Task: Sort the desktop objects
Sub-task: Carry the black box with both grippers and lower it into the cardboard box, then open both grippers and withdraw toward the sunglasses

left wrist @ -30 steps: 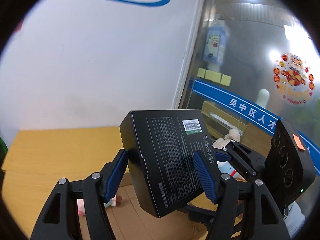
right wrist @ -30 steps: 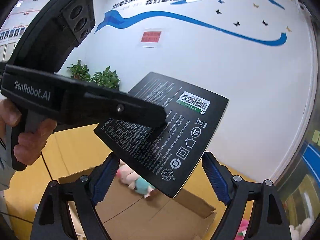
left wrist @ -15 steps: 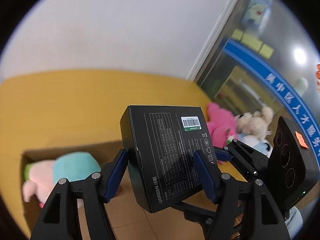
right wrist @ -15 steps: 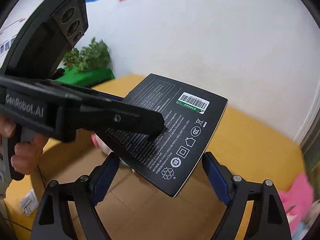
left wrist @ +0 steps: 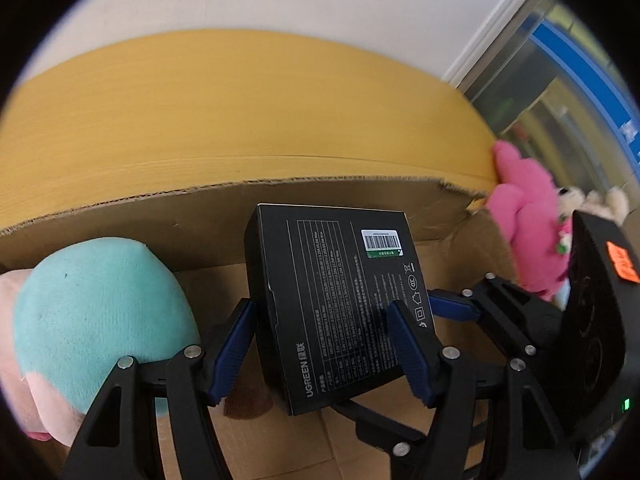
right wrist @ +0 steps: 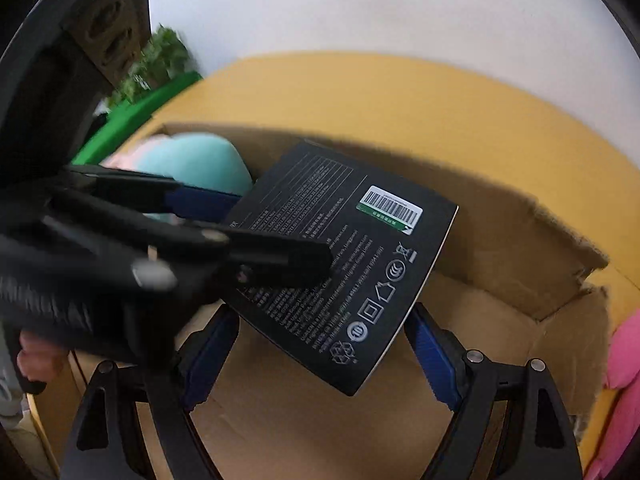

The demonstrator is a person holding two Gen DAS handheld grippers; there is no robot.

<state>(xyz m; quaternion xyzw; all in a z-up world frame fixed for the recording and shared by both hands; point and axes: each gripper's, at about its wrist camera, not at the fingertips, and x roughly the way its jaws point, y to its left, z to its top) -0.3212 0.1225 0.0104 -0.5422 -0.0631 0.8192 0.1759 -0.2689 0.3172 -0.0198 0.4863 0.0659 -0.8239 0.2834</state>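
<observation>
Right now the box point(left wrist: 320, 264), flat and black, hangs tilted over an open carton point(left wrist: 200, 216), clear of the carton floor. The left tool point(left wrist: 320, 308) is clamped on it, with one blue pad on the printed face and the other on the far side. From the right wrist view, the right tool point(right wrist: 324, 314) has its pad tips against the box's two lower edges, so it looks clamped on the box as well.

The carton sits on a yellow bench point(left wrist: 200, 100) against a white wall point(left wrist: 280, 0). A teal and pink plush point(left wrist: 100, 312) lies inside it at the left, just beside the left tool's outer finger and close to the box. The cardboard right under the box is bare. A pink plush point(left wrist: 524, 220) leans at the carton's torn right corner, with a cream plush point(left wrist: 588, 200) beyond it. Behind those is glass with a blue band point(left wrist: 580, 80). A potted plant point(right wrist: 160, 60) stands past the bench's far end, and a hand point(right wrist: 36, 356) grips the left tool's handle.

"UGREEN" runs along the box's near edge. The face carries a white barcode label point(left wrist: 382, 242) with a green strip, a spec table and a column of marks: crossed-out bin, CCC, house, double square, a circled 10 and a recycling sign. The fine print is too small to read. An orange sticker point(left wrist: 622, 264) on the right tool's body is blurred.
</observation>
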